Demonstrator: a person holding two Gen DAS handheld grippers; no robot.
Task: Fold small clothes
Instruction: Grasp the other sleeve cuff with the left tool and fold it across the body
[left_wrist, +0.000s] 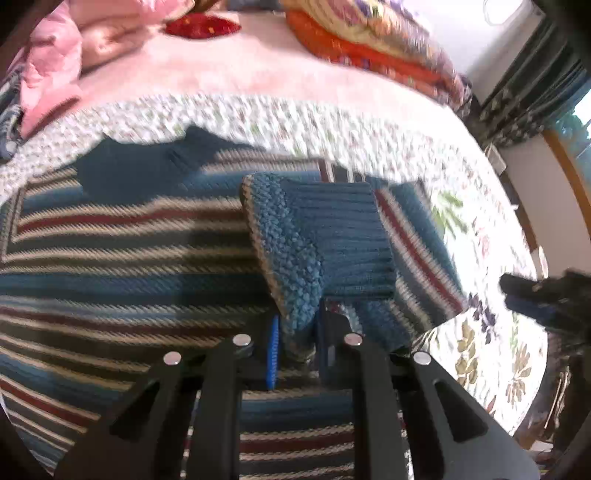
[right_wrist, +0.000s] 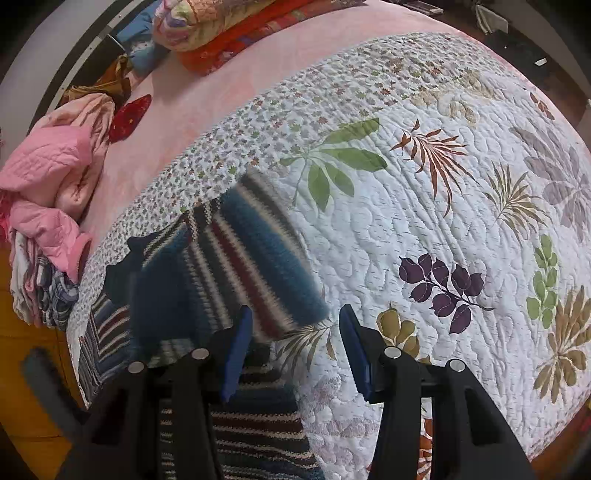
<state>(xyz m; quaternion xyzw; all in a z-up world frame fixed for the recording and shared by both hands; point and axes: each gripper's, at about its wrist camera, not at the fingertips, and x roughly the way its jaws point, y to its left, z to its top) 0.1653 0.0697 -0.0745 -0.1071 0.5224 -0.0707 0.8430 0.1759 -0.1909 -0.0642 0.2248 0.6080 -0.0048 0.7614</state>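
Your left claw was clenched on the striped sweater, its 2 blue pads pressed against a bunched piece of teal knit. That pinched piece was a ribbed cuff or hem end, which rose straight ahead of the claw, above the rest of the garment. The sweater's body, in bands of teal, cream and dark red, spread out below and to the left of that claw and filled most of the left wrist view, lying on the floral quilt that covered the bed.

Your right claw was released, its 2 blue pads well apart with nothing between them. In the right wrist view, the striped sweater sat ahead and to the left of this claw, with a blurred fold of it raised just beyond the left pad. More of the striped knit lay beneath the claw's left side near the bottom of the frame. Bare quilt with printed leaves showed through the gap between the pads and off to the right.

Farther up the bed lay a pink bundle of cloth at the left and a folded orange patterned blanket near the top.
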